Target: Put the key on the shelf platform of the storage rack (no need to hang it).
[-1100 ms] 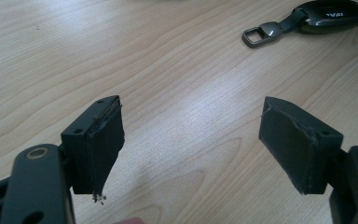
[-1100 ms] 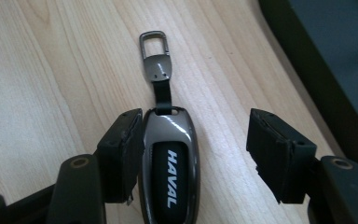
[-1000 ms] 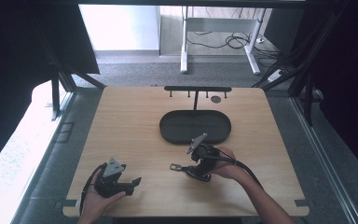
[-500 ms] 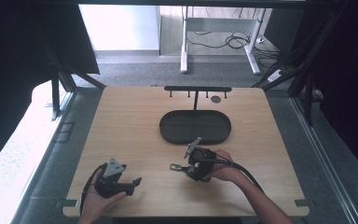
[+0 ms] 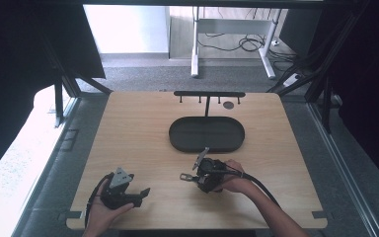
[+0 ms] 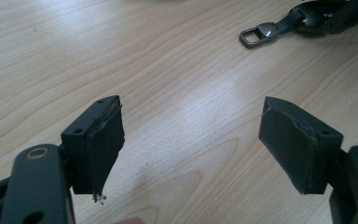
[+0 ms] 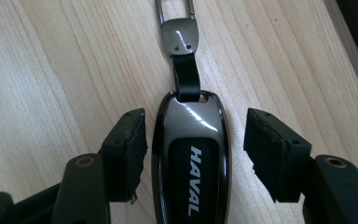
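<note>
Lying flat on the wooden table (image 5: 128,128) at about 5 o'clock from centre, a glossy dark key fob (image 7: 192,158) marked HAVAL sits between the spread jaws of the right gripper (image 7: 193,154), which is released with a gap on each side of the fob; its lower end is cut off by the frame edge, and its strap and metal clip (image 7: 179,37) point to 12 in that view. The left gripper (image 6: 191,140), at 7 o'clock, is released too, jaws wide over bare wood, nothing between them. A black oval tray (image 5: 177,140) sits near centre, a black rack (image 5: 209,94) at 12 o'clock; the small round thing by the rack is too small to tell.
</note>
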Demonstrator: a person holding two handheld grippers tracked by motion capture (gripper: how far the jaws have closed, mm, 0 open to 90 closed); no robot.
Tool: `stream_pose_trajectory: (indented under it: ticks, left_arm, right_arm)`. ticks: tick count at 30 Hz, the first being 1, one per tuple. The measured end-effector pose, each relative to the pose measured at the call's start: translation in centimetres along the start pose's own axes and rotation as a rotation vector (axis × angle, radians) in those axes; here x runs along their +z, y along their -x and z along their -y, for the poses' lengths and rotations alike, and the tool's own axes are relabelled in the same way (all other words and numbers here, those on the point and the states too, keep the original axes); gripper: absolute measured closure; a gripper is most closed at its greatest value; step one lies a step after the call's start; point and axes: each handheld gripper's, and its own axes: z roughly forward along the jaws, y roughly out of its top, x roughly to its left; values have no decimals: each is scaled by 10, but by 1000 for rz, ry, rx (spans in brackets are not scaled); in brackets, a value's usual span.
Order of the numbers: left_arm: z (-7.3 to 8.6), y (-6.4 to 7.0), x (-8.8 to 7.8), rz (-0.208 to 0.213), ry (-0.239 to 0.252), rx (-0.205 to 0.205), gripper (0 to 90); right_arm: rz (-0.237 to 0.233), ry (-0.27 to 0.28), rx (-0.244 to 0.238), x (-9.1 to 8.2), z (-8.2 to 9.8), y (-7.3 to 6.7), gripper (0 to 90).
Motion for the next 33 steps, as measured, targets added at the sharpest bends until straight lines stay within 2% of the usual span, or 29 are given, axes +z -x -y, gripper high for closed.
stream_pose_trajectory:
  ticks: [11, 20, 24, 33]
  left_arm:
    - [1, 2, 3, 5, -5, -1, 222]
    - [0, 2, 3, 4, -5, 3, 223]
    - [0, 2, 3, 4, -5, 3, 223]
    - [0, 2, 3, 2, -3, 1, 223]
  right_arm:
    - [-13, -35, 6, 7, 1, 1, 449]
    - [-37, -35, 20, 7, 1, 4, 486]
    - [-34, -36, 1, 7, 1, 4, 490]
    - [-34, -23, 10, 1, 2, 6, 492]
